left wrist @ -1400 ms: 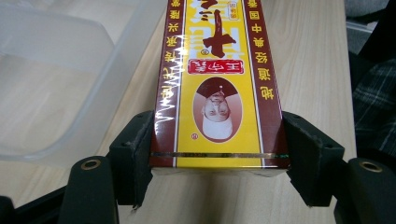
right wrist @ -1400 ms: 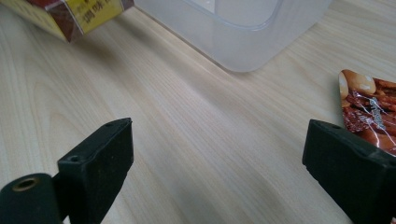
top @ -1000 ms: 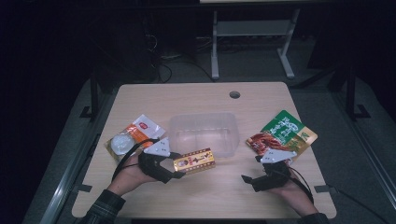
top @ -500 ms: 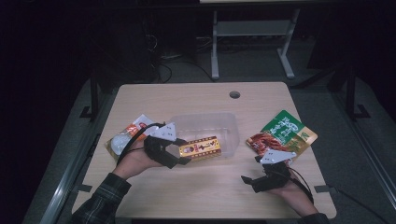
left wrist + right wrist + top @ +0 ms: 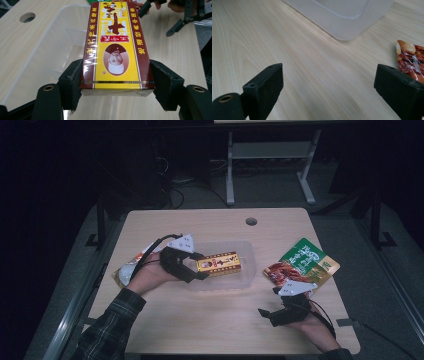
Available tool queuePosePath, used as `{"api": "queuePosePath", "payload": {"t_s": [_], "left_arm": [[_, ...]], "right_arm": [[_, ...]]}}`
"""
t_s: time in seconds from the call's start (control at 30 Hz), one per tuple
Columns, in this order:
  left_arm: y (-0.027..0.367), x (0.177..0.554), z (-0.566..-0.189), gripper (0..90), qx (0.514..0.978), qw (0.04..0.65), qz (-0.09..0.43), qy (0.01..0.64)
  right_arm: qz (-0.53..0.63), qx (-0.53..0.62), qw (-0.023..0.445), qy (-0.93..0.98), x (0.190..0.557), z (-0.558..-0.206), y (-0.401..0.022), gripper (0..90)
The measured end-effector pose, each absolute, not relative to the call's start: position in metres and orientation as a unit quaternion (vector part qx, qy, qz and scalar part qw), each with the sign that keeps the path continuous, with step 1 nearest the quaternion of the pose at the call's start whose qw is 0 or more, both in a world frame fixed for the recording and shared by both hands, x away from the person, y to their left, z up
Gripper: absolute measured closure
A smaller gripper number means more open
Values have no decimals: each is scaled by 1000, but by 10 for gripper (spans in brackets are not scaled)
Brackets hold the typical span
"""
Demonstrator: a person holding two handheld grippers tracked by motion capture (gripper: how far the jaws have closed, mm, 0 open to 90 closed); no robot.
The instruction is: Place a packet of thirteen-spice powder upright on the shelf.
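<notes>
I'm clamping the yellow box (image 5: pixel 115 47) in my left gripper (image 5: pixel 116 82) over the clear tub (image 5: pixel 227 279); its glossy wrap is risking a slip, while my right gripper (image 5: pixel 328 92) is gaping empty.

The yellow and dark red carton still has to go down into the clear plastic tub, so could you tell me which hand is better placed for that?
Left. Its tongs already clamp the yellow and dark red carton over the clear plastic tub; the right tongs stand open over bare tabletop.

I read large maroon Chinese characters, upside down from my left gripper view, on the yellow-and-maroon box (image 5: pixel 116 47); its side columns and the green pouch (image 5: pixel 306 262) print look too small to read.
</notes>
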State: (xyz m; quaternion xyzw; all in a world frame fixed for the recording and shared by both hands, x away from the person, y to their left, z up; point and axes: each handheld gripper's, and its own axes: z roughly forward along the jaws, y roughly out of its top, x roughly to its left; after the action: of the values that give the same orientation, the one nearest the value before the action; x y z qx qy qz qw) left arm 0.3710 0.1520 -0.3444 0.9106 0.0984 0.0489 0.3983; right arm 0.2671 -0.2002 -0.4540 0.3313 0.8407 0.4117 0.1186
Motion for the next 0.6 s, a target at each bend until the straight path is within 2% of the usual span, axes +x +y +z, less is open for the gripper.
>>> {"api": "queuePosePath", "payload": {"t_s": [0.6], "left_arm": [[127,411,-345,321,923,370,38,96]], "right_arm": [[413,329,119,841,267,-454,-201,83]]}}
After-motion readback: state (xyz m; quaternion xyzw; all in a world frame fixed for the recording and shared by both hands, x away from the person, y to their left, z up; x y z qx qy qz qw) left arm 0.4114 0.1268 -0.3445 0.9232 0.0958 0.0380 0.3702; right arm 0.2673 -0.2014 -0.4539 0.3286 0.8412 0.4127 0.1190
